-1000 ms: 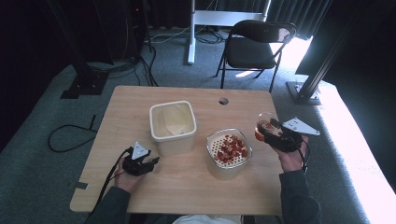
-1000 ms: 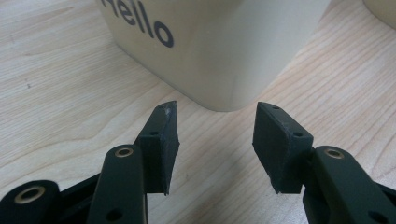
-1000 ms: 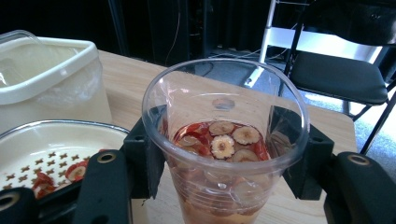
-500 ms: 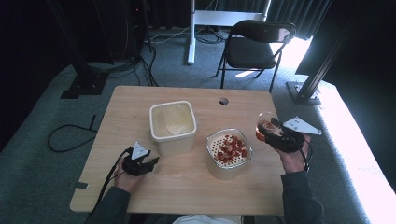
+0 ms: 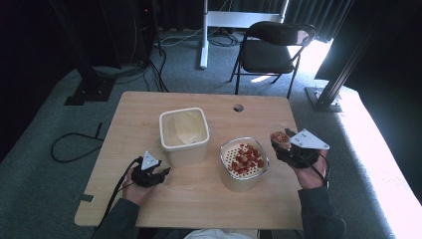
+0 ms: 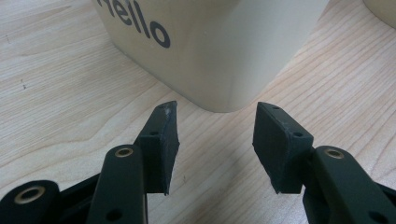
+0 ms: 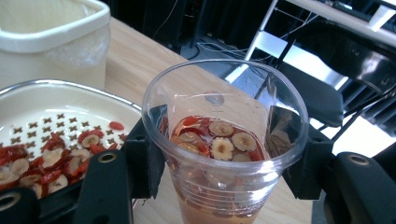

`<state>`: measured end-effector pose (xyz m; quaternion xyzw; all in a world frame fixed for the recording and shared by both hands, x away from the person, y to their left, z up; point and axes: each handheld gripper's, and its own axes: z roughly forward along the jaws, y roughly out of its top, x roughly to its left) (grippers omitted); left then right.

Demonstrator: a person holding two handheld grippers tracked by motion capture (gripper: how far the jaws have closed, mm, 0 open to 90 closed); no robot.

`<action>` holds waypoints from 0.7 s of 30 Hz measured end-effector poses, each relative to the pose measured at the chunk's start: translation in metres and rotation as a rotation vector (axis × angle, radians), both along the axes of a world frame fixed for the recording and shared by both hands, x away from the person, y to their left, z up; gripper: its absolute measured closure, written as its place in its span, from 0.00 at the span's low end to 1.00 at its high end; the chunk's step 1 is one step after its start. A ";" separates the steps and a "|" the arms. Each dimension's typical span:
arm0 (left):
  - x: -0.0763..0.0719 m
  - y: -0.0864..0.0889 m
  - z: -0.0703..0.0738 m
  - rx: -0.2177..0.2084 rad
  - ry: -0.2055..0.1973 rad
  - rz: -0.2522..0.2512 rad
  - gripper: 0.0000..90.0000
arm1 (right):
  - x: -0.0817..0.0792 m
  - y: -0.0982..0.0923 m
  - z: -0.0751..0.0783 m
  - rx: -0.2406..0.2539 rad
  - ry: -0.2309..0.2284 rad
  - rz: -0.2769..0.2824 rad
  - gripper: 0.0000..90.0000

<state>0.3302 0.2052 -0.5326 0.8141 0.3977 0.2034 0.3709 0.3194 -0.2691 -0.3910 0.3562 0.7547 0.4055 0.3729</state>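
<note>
Upright, the clear cup point(image 7: 224, 154) holds red and pale slices point(image 7: 219, 140).

Left gripper view: cream container point(image 6: 219, 51) cut off by the top edge; printed word reads "ello", first letter partly cropped. Right gripper view: clear cup point(image 7: 224, 140) base runs off the bottom edge; strainer bowl point(image 7: 42, 100) cropped at left. High view: cup contents too small to identify.
</note>
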 end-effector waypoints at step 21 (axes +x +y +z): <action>0.000 -0.001 0.000 0.004 0.000 -0.004 0.57 | -0.011 0.035 -0.001 -0.336 -0.104 0.033 0.46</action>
